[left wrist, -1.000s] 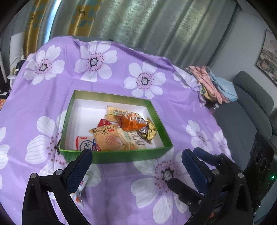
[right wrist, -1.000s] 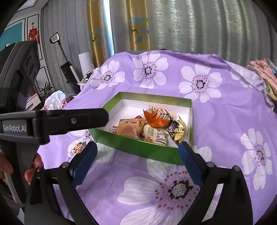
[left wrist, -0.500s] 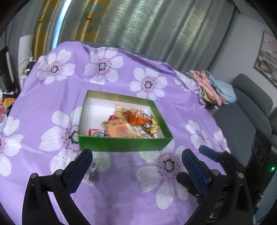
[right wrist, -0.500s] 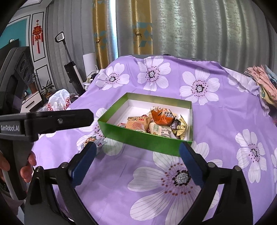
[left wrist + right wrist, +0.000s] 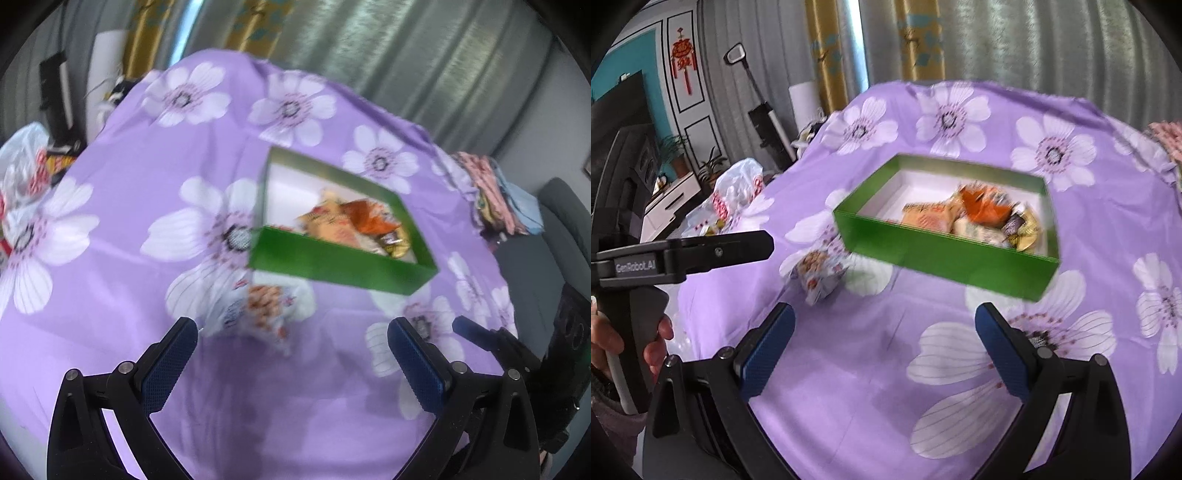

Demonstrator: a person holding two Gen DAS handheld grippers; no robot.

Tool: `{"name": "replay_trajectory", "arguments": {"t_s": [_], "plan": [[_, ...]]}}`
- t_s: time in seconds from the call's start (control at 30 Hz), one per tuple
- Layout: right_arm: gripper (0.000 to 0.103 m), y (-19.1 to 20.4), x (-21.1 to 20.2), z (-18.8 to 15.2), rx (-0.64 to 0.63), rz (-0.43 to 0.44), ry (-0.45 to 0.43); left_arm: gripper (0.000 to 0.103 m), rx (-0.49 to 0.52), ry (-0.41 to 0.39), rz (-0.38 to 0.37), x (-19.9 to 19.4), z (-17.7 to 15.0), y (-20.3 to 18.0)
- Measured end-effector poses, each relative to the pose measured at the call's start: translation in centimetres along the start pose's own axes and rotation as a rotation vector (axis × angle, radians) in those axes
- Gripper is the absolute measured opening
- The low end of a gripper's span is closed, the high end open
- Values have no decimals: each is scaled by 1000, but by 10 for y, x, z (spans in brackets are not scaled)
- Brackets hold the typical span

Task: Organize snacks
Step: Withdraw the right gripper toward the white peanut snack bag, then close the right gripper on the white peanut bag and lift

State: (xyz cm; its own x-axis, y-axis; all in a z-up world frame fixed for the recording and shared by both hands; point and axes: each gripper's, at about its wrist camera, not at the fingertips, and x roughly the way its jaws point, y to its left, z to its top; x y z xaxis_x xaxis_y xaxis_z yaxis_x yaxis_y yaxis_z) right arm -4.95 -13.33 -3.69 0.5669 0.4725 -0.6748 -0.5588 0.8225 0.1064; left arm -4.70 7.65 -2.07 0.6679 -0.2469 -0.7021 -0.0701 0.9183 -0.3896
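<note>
The left gripper (image 5: 291, 347) hangs above the purple flowered cloth (image 5: 122, 266) with its 2 blue-padded fingers (image 5: 166, 363) spread wide and nothing between them. Just ahead of its tips, slightly toward the left finger, lies a loose snack packet (image 5: 255, 312), pale with a reddish-brown print, flat on the cloth and apart from both pads. The packet sits just beside the near wall of the green box (image 5: 332, 264), close to that wall's left corner; whether it touches the wall cannot be told through the blur.

The right gripper (image 5: 884, 347) is likewise spread wide and empty, its blue pads (image 5: 1003, 352) over a large white flower on the cloth. Beyond it the green box (image 5: 942, 254) stands with its white inside showing, and a heap of wrapped snacks (image 5: 979, 219) is bunched toward the right half of the box, orange, tan and dark-and-gold wrappers among them. The same loose packet (image 5: 820, 271) lies on the cloth to the left of the box's near left corner.

At the left edge of the right wrist view a hand (image 5: 613, 343) grips the handle of the other gripper, whose black finger reaches in above the cloth. A white plastic bag (image 5: 735, 188) sits at the table's far left edge, and folded pink and blue fabric (image 5: 498, 192) lies at its right edge
</note>
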Motion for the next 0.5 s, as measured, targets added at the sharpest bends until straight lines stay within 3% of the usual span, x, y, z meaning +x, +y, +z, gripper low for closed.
{"name": "replay_trajectory", "arguments": {"t_s": [0.5], "plan": [[99,23,77,-7,22,159,122,102,-96,86,-51,47,-6,45]]}}
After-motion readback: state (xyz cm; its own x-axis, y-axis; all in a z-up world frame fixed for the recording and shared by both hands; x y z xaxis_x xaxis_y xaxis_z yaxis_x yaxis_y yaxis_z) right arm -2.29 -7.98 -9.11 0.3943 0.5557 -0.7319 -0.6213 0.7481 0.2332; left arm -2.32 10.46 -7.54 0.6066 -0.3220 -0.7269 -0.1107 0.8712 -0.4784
